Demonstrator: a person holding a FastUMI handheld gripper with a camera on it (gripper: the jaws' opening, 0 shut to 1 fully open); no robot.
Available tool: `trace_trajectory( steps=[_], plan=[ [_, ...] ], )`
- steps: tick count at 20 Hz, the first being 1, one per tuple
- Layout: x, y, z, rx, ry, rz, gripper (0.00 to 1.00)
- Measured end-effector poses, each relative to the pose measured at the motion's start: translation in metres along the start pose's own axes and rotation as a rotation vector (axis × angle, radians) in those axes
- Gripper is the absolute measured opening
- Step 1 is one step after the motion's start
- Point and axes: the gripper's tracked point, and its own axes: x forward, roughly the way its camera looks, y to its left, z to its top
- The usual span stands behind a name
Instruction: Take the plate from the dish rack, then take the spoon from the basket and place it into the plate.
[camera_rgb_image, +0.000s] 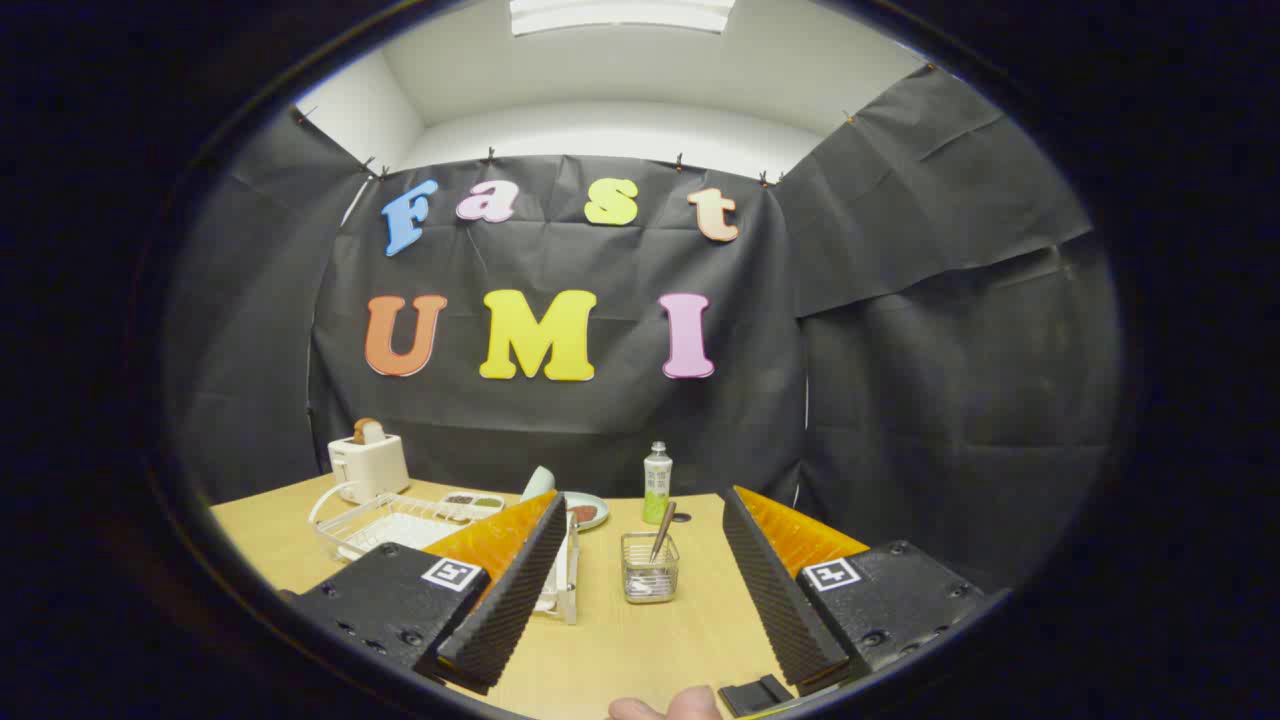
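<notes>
Hand-held gripper (640, 590) hung wide open, empty, over the wooden table (690, 630); beyond its fingers, a metal spoon (664, 532) stood handle-up, leaning right, in a clear square basket (649, 578).

Tongs (640, 590) spread, bare tabletop (690, 630) ahead, basket (650, 567) beyond

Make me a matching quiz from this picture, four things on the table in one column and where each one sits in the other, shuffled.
The tool is open, holding nothing, fingers spread either side of the basket.

Things
1. spoon
2. toaster
3. bottle
4. dish rack

Places
A. far corner of the table, bread poking from its top
B. standing in the wire basket ahead, between the fingers
C. behind the basket, near the booth wall
D. just in front of the toaster, partly behind one finger

Pairs: 1-B, 2-A, 3-C, 4-D
</notes>
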Motion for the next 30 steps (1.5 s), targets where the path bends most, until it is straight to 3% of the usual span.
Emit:
trace_trajectory(
  steps=[7,21,30],
  plan=[
    [0.002,0.009,-0.008,0.072,0.032,0.044,1.0],
    [0.011,0.006,-0.017,0.059,0.056,0.014,1.0],
    [0.086,0.052,0.001,-0.002,0.186,0.125,1.0]
  ],
)
